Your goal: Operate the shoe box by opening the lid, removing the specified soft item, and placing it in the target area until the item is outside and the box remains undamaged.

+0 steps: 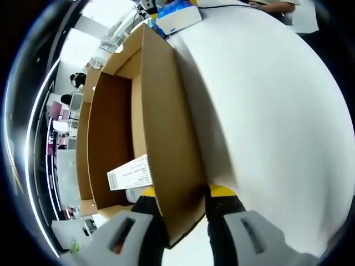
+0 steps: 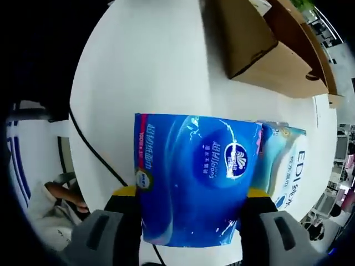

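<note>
Right gripper view: the right gripper (image 2: 191, 213) clamps the blue tissue pack (image 2: 194, 177) above the white table (image 2: 144, 66), clear of the shoe box (image 2: 266, 50). The left gripper (image 1: 186, 213) pinches the box lid (image 1: 166, 138); squeezing harder could crease the cardboard.

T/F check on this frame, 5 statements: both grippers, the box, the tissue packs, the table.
1. The left gripper is clamped on a wall of the cardboard box. True.
2. The right gripper is open and holds nothing. False: it is shut on the blue tissue pack.
3. The blue tissue pack is inside the box. False: it is outside, over the white table.
4. A second tissue pack lies beside the blue one on the table. True.
5. The table is dark wood. False: it is white.
</note>
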Demonstrator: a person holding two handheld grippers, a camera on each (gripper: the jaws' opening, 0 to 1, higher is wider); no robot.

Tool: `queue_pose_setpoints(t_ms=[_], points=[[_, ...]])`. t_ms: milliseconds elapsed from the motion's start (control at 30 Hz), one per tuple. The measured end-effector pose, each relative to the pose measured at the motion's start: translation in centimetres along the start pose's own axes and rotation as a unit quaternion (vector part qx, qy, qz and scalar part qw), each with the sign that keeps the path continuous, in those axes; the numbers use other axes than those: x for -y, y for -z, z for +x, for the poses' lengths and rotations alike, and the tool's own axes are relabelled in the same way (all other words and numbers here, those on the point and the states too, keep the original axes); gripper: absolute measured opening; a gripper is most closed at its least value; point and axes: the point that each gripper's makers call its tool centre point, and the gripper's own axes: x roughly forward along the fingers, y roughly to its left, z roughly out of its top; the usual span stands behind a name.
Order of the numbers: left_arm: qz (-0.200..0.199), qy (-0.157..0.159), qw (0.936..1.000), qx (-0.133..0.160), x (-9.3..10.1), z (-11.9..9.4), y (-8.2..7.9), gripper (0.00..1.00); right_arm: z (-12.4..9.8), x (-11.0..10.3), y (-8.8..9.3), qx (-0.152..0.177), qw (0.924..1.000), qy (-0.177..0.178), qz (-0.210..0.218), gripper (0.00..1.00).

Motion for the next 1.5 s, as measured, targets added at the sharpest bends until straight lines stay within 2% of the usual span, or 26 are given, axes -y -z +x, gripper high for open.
queue_pose_setpoints(t_ms=[200,333,400,600,667,733,800,933,1133,1333,1500], points=[[0.002,0.0,1.0,0.001,0.0,0.0,0.0,0.25,-1.0,0.5,0.3,-0.001,0.9999,0.011,0.005,0.68],[0.002,0.0,1.0,0.001,0.1,0.0,0.0,0.25,-1.6,0.2,-0.7,0.023,0.9994,0.016,0.019,0.66],[0.002,0.0,1.0,0.001,0.1,0.0,0.0,0.25,-1.7,0.2,-0.8,0.023,0.9992,0.018,0.028,0.65],[0.004,0.0,1.0,0.002,0.2,-0.1,0.0,0.25,-1.7,0.3,-0.7,0.029,0.9994,0.015,0.009,0.63],[0.003,0.0,1.0,0.002,0.2,-0.1,0.0,0.25,-1.7,0.6,-0.6,0.023,0.9991,0.018,-0.031,0.63],[0.004,-0.001,1.0,0.001,0.2,-0.1,-0.1,0.25,-1.6,0.6,-0.5,0.013,0.9988,0.021,-0.043,0.63],[0.003,0.0,1.0,0.001,0.2,-0.2,-0.1,0.25,-1.6,0.4,-0.6,0.014,0.9994,0.02,-0.026,0.63],[0.002,0.0,1.0,0.001,0.1,-0.1,0.0,0.25,-1.7,0.2,-0.3,0.016,0.9985,0.018,-0.049,0.63],[0.003,-0.003,1.0,-0.005,-0.1,0.0,0.1,0.25,-1.7,0.2,-0.4,0.011,0.9986,0.026,-0.045,0.63],[0.001,-0.003,1.0,-0.006,-0.1,0.0,0.1,0.25,-2.0,0.2,-0.4,0.027,0.9984,0.038,-0.034,0.62],[0.002,-0.002,1.0,-0.005,-0.1,0.1,0.1,0.25,-3.5,0.1,-0.7,0.047,0.9971,0.049,-0.033,0.58]])
